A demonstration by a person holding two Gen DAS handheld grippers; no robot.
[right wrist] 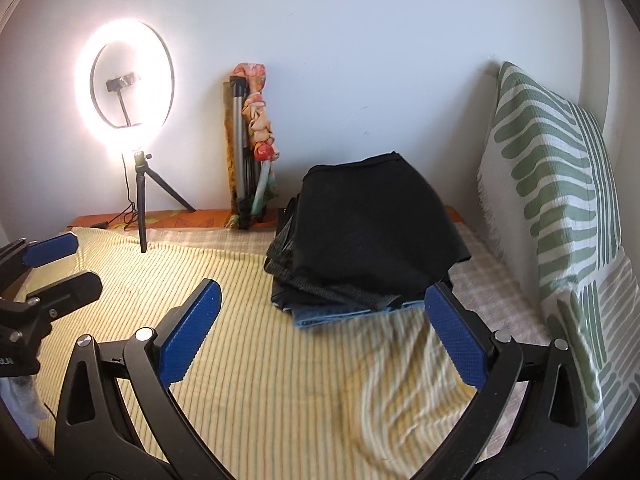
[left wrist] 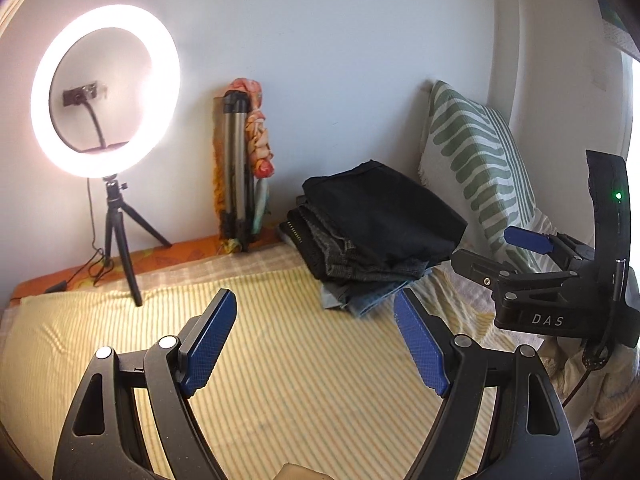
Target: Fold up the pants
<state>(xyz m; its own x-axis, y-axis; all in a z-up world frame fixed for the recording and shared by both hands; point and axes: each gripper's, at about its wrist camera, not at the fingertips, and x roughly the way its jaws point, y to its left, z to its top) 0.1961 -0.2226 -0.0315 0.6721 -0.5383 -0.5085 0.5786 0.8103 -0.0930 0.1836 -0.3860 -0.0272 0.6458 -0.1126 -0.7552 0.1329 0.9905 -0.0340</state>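
A stack of folded pants (left wrist: 376, 232) (right wrist: 368, 232) lies on the far side of the bed by the wall, with a black pair on top, grey ones under it and blue denim at the bottom. My left gripper (left wrist: 316, 340) is open and holds nothing, hovering over the yellow striped sheet (left wrist: 280, 380) short of the stack. My right gripper (right wrist: 324, 332) is wide open and also holds nothing, its right finger close to the stack's near corner. Each gripper shows in the other's view: the right one (left wrist: 500, 250) at the right edge, the left one (right wrist: 66, 268) at the left edge.
A lit ring light (left wrist: 104, 92) (right wrist: 124, 80) stands on a small tripod at the back left of the bed. A folded tripod wrapped in a scarf (left wrist: 240, 168) (right wrist: 250, 148) leans on the wall. A green-patterned pillow (left wrist: 476, 160) (right wrist: 556, 184) stands at the right.
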